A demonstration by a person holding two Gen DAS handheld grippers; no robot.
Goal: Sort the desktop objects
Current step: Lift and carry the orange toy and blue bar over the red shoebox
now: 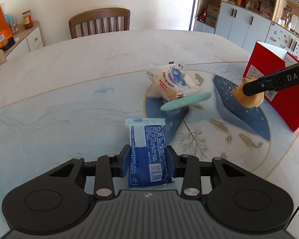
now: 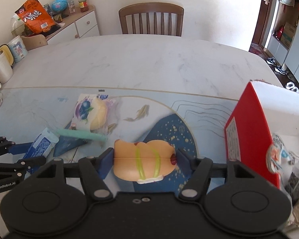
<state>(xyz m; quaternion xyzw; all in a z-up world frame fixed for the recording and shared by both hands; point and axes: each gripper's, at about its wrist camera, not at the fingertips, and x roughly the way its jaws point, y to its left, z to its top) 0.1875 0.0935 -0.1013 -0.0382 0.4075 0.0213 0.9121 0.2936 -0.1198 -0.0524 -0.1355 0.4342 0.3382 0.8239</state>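
Both grippers hold items above the marble-patterned counter (image 1: 89,63).

The left hand-held gripper (image 1: 147,158), angled downward, is clenched on a crinkly blue foil snack packet (image 1: 149,153). The right hand-held gripper (image 2: 144,159) grasps a smooth, rounded hot-dog toy (image 2: 143,159) beside the red cardboard box (image 2: 249,135) at the counter's right edge; a glossy wrapped blueberry cake (image 1: 173,83) lies mid-counter.

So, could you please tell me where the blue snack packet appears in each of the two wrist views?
Left wrist view: the blue snack packet sits bottom centre, clamped between the left gripper fingers.
Right wrist view: it is at the left edge, in that same gripper, seen from the side.
Shared landmark: the green stick lying against the blueberry pastry pack.
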